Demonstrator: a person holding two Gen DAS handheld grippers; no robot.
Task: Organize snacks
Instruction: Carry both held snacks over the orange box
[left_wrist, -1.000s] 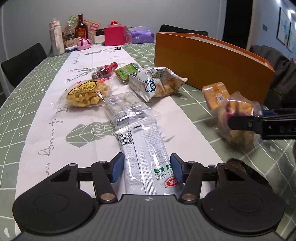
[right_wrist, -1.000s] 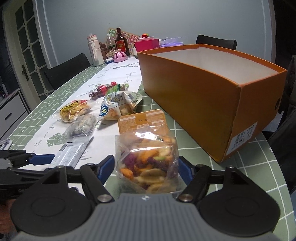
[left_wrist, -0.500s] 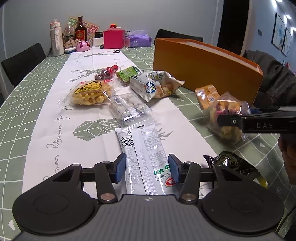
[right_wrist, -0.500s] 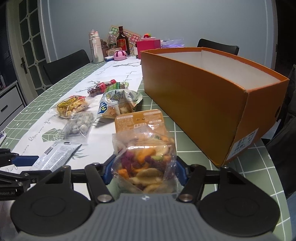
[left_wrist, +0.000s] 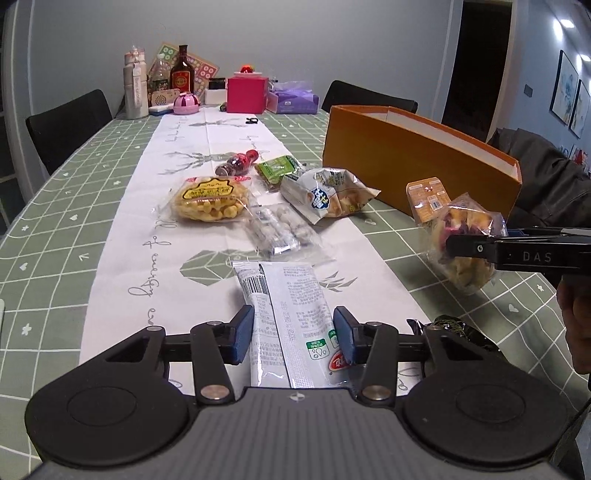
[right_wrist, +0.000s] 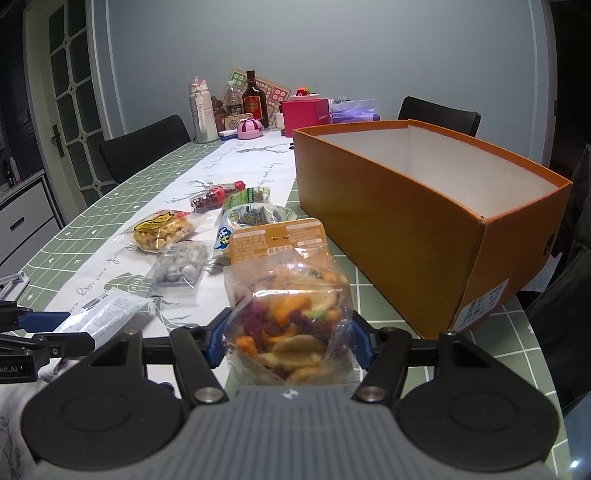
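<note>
My right gripper (right_wrist: 290, 338) is shut on a clear bag of mixed fruit chips (right_wrist: 291, 317) and holds it above the table; the bag also shows in the left wrist view (left_wrist: 465, 243). An empty orange box (right_wrist: 417, 221) stands to its right. My left gripper (left_wrist: 293, 334) is shut on a long white snack packet (left_wrist: 291, 317), held just over the table runner. More snacks lie ahead: a yellow corn-puff bag (left_wrist: 207, 199), a clear bag of wrapped candies (left_wrist: 280, 232), a white-blue bag (left_wrist: 325, 192), a green pack (left_wrist: 277, 170), a small red bottle (left_wrist: 236, 164).
An orange-labelled pack (right_wrist: 277, 240) lies beside the box. A dark foil wrapper (left_wrist: 454, 332) lies at the near right. Bottles, a pink box (left_wrist: 245, 94) and tissues stand at the table's far end. Black chairs (left_wrist: 70, 125) flank the table.
My right gripper has closed on the fruit-chip bag and lifted it. My left gripper has closed on the white packet and risen slightly.
</note>
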